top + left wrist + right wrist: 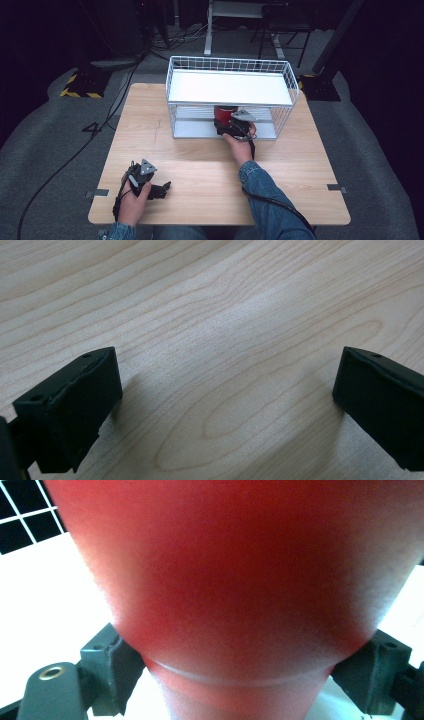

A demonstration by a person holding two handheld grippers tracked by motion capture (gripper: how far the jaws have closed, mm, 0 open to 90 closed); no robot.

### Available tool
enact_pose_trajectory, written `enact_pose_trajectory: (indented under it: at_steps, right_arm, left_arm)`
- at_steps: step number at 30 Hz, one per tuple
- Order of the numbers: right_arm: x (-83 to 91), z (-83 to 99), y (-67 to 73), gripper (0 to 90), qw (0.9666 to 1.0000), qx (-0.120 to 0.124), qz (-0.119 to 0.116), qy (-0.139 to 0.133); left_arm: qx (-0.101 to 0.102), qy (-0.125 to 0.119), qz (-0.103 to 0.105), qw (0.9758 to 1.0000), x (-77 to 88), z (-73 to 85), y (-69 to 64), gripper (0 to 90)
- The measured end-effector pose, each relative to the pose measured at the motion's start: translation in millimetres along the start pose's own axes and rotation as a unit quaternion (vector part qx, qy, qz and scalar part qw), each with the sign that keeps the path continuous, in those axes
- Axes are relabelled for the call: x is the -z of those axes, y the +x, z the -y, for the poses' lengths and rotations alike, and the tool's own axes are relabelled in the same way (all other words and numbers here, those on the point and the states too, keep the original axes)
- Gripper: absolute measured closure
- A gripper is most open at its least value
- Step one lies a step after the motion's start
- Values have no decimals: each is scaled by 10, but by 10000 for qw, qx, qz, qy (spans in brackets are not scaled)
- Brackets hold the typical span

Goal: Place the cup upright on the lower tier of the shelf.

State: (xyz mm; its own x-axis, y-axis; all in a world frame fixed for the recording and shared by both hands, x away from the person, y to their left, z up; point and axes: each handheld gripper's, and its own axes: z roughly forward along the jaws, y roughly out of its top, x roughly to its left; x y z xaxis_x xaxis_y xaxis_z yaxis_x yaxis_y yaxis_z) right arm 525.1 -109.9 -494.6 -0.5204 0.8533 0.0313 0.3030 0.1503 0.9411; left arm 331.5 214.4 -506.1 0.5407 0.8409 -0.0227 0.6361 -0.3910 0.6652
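Red cup (pixel 240 595) between the right tool's (pixel 245 672) jaws, touching both.

The bench (pixel 225 330) is pale wood with clear wavy grain, smooth with a soft satin sheen. The rack (pixel 230 65) looks like white-coated metal wire, its shelf flat and matt white. The red cup (pixel 240 580) reads as smooth matt plastic. The left hand-held gripper (pixel 225 405) has dull black, slightly rough-edged pads. Sleeve (pixel 265 195) is blue denim.
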Motion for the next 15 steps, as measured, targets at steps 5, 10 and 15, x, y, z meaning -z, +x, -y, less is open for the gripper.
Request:
enact_pose_trajectory:
  at_steps: [5,10,15]
  right_arm:
    - [-48,13,2,168,10000,5,-37,29]
    - [-57,26,-11,166,10000,-12,-36,71]
    - [-51,19,-29,162,9999,9,-117,115]
  left_arm:
    - [-1,-1,0,10000,0,0,0,0]
    - [1,-3,0,10000,0,0,0,0]
    - [0,-2,-1,10000,0,0,0,0]
